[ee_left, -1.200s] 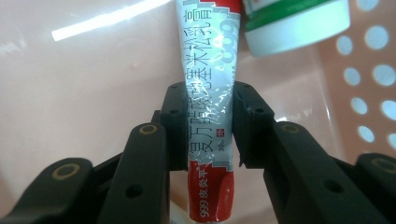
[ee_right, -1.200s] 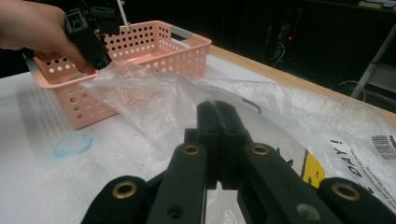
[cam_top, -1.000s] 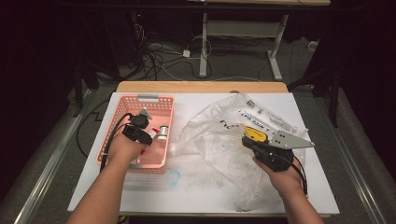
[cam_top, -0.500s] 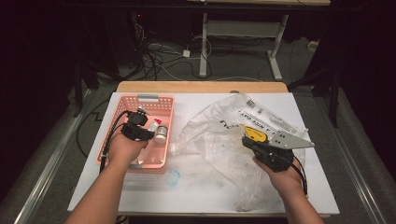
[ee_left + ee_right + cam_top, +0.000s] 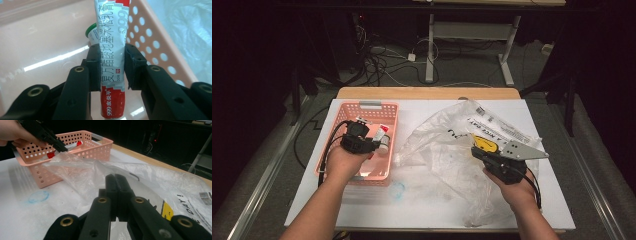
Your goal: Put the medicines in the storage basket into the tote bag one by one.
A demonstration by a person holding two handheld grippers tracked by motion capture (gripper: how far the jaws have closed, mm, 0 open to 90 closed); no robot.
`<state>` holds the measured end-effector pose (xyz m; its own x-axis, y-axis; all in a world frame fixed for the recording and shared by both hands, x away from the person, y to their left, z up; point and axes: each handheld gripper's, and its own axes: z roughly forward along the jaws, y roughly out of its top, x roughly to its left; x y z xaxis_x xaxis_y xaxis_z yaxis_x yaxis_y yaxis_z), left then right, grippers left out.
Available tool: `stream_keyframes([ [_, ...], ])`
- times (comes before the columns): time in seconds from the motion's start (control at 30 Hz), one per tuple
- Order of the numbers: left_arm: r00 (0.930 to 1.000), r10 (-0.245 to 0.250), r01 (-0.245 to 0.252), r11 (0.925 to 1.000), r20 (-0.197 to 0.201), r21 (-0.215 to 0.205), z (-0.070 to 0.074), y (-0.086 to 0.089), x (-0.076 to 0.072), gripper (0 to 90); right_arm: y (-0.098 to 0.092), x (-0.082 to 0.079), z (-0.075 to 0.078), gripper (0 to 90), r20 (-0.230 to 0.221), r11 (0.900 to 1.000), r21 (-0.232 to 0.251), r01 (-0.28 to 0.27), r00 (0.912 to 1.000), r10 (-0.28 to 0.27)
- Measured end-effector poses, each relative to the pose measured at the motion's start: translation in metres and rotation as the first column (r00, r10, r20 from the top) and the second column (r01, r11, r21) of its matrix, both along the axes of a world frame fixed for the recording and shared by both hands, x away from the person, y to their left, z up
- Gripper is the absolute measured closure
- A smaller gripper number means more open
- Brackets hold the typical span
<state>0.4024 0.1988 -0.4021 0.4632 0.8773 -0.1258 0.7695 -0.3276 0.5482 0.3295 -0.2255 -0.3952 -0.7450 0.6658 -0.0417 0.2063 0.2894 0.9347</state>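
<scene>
High view: the left gripper (image 5: pixel 371 142) holds a tube (image 5: pixel 381 134) over the pink basket (image 5: pixel 362 107). Left gripper view: jaws squeeze the tube's middle; lift slowly. Right gripper view: the right gripper (image 5: pixel 115 180), jaws closed, pinches the plastic bag (image 5: pixel 85 171); keep it steady.

The high view looks forward and down over the whole table (image 5: pixel 422 107), while the left gripper view peers close along its jaws into the basket (image 5: pixel 160 42) and the right gripper view looks low across the bag (image 5: pixel 82 173) toward that same basket (image 5: pixel 82 143).
</scene>
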Motion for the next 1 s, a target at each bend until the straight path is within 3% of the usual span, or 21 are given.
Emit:
stream_keyframes([
  [0.27, 0.9979, -0.047, 0.049, 0.9981, 0.045, -0.038, 0.015, -0.005, -0.019, 67.3, 0.001, 0.000, 0.000, 90.0, -0.001, 1.000, 0.005, 0.002, 1.0000, -0.002],
  [0.43, 0.9945, -0.070, 0.077, 0.9931, 0.078, -0.088, 0.022, -0.014, -0.030, 67.3, 0.000, 0.001, 0.000, 90.0, -0.003, 1.000, 0.002, 0.005, 1.0000, -0.005],
  [0.53, 0.9907, -0.092, 0.101, 0.9916, 0.100, -0.082, 0.028, -0.020, -0.035, 67.4, 0.000, 0.001, 0.000, 90.0, -0.003, 1.000, 0.005, 0.004, 1.0000, -0.004],
  [0.7, 0.9803, -0.146, 0.160, 0.9827, 0.133, -0.094, 0.037, -0.038, -0.047, 67.4, 0.001, 0.001, 0.000, 90.0, -0.003, 1.000, 0.006, 0.004, 1.0000, -0.004],
  [1.0, 0.9532, -0.247, 0.266, 0.9592, 0.175, -0.096, 0.045, -0.071, -0.064, 67.4, 0.001, 0.001, 0.000, 90.0, -0.004, 1.000, 0.008, 0.004, 1.0000, -0.004],
])
